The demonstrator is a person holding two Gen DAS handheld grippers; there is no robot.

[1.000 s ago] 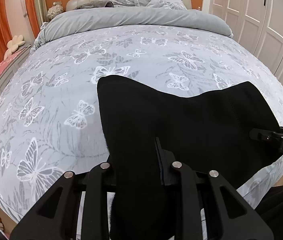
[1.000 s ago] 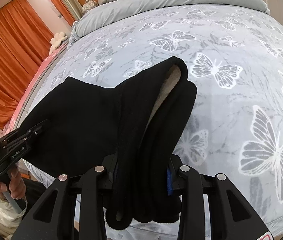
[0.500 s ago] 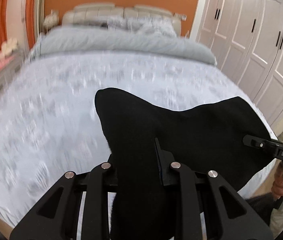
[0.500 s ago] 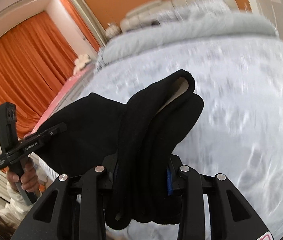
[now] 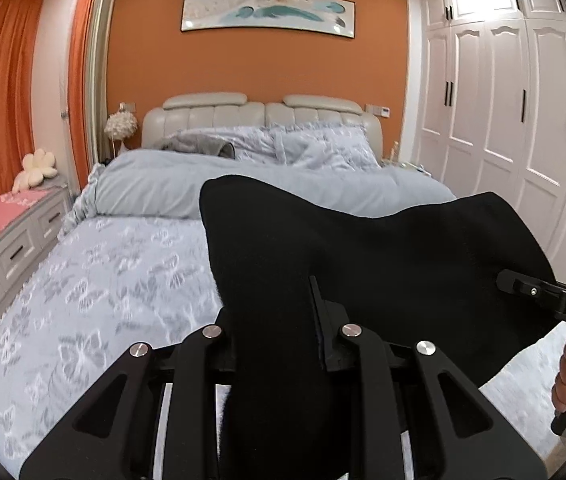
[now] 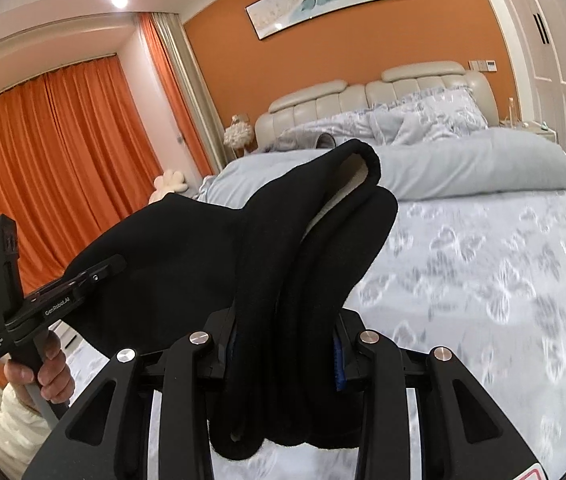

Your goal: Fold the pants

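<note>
From the left wrist, the left gripper [image 5: 275,332] is clamped on the black pants [image 5: 363,256], held above the butterfly bedspread [image 5: 115,280]. From the right wrist, the right gripper [image 6: 283,344] pinches bunched layers (fleece-lined); keeping both ends level should prevent sagging.

black gripper frame [image 6: 283,364], silver screws, "das" marking, white sleeve [image 6: 11,424]

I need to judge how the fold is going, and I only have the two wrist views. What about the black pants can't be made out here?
- Lower part of the black fleece-lined pants: both views, cut off by the bottom edge and hidden behind the left gripper and right gripper.
- Pad contact: both views, fabric covers it.
- Butterfly-print bed cover: right wrist view, blurred.
</note>
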